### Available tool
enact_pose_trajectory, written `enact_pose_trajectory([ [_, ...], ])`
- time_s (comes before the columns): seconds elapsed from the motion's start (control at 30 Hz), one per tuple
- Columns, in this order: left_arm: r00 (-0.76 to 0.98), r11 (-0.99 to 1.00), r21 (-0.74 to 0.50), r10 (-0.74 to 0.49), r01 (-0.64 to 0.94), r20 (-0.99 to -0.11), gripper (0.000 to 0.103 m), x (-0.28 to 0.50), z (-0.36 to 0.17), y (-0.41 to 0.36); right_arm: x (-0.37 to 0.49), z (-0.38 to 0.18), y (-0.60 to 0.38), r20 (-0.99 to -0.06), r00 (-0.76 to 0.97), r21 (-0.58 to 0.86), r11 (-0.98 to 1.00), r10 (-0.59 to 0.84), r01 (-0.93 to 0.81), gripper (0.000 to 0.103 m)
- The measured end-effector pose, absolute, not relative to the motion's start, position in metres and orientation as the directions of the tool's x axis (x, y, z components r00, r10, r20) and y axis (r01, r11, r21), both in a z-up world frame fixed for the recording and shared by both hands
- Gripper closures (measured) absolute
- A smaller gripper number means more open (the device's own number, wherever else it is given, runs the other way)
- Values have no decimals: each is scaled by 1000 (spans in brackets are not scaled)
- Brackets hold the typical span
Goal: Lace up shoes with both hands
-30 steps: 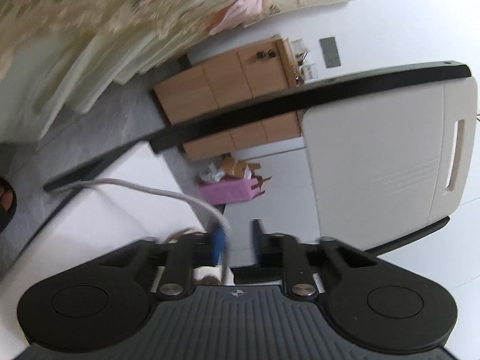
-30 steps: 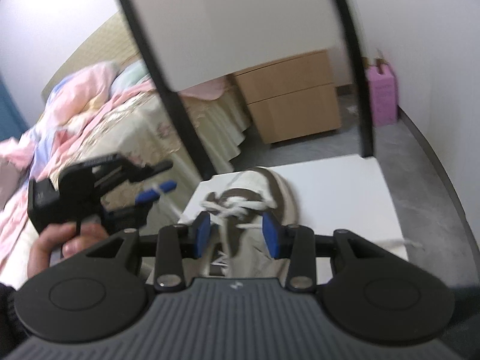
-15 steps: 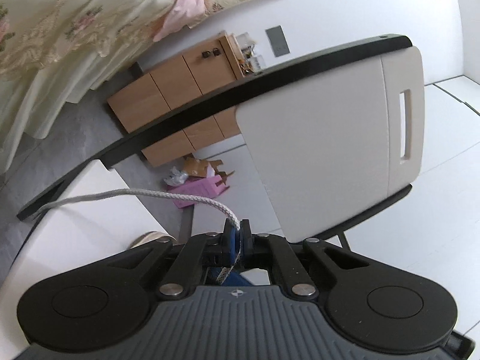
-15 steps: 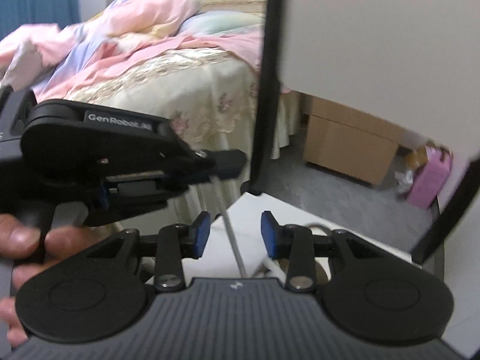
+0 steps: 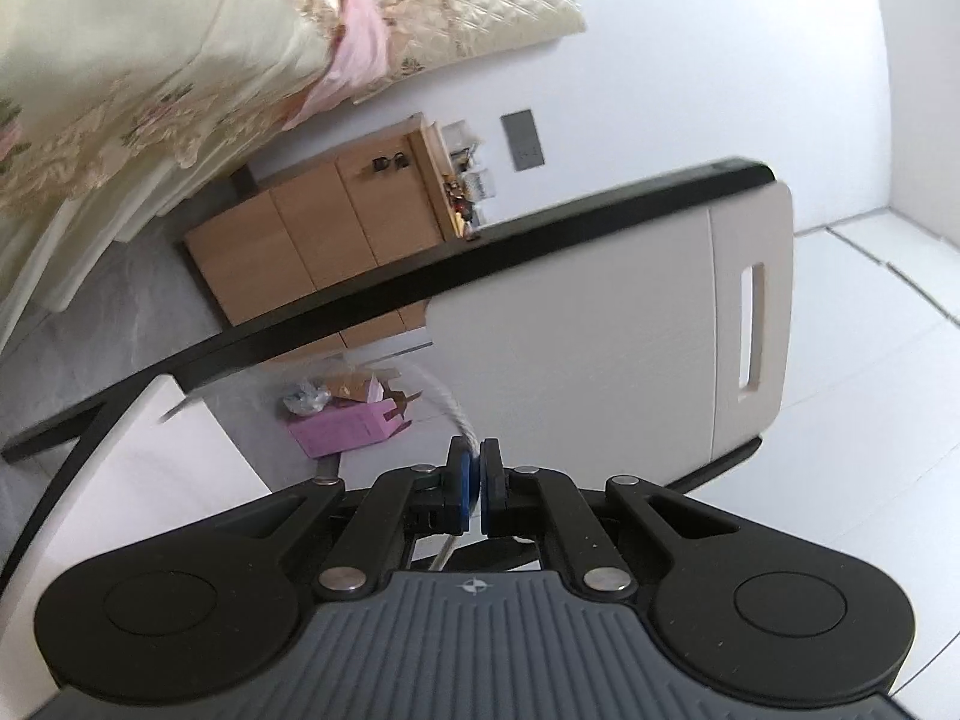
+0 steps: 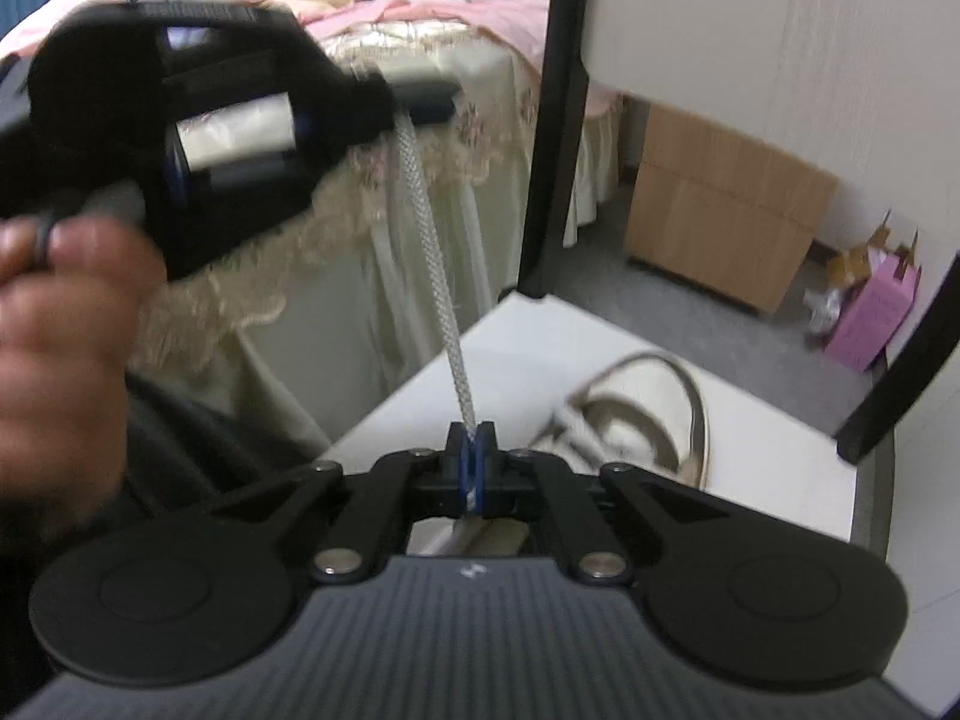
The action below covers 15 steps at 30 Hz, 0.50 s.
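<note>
A white woven shoelace (image 6: 429, 240) runs taut between my two grippers. My right gripper (image 6: 472, 450) is shut on its lower end, its blue pads pinching the lace. My left gripper (image 6: 414, 97), held by a hand (image 6: 54, 324) at the upper left of the right wrist view, grips the upper end. In the left wrist view, the left gripper (image 5: 474, 468) is shut on the same lace (image 5: 459, 414), which curves up from the pads. A beige and brown shoe (image 6: 636, 414) lies on the white table (image 6: 780, 450) just beyond the right gripper.
A white chair back with a black frame (image 6: 555, 120) stands right behind the table. A bed with floral and pink covers (image 6: 420, 30) is at the left. A wooden cabinet (image 6: 720, 222) and a pink box (image 6: 870, 318) sit on the grey floor.
My right gripper swung left away from the shoe and closed on the lace, which hung free between its open jaws before. My left gripper rose with the lace end, pulling it taut.
</note>
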<state>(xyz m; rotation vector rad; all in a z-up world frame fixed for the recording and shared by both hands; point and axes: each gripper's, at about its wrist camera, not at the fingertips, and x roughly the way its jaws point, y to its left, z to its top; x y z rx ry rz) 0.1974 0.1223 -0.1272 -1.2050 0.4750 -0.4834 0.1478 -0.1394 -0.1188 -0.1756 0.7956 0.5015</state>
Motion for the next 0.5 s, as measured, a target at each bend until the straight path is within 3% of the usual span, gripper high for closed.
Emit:
enact_pose_trajectory([
  [0.13, 791, 287, -954, -602, 90, -106, 100, 200, -129, 118, 147, -109, -142, -698, 604, 34, 861, 385, -508, 97],
  [0.17, 789, 288, -953, -606, 93, -106, 100, 201, -128, 117, 151, -105, -141, -697, 608, 27, 862, 380, -507, 84],
  [0.2, 786, 292, -951, -610, 98, -106, 100, 201, -128, 116, 154, -101, -140, -693, 613, 24, 862, 379, -506, 63],
  [0.23, 783, 295, -950, -614, 103, -106, 100, 201, -127, 115, 155, -97, -138, -680, 623, 22, 860, 386, -509, 57],
  [0.5, 782, 327, -940, -609, 94, -134, 100, 201, -128, 114, 176, -70, -104, -634, 677, -66, 846, 374, -529, 64],
])
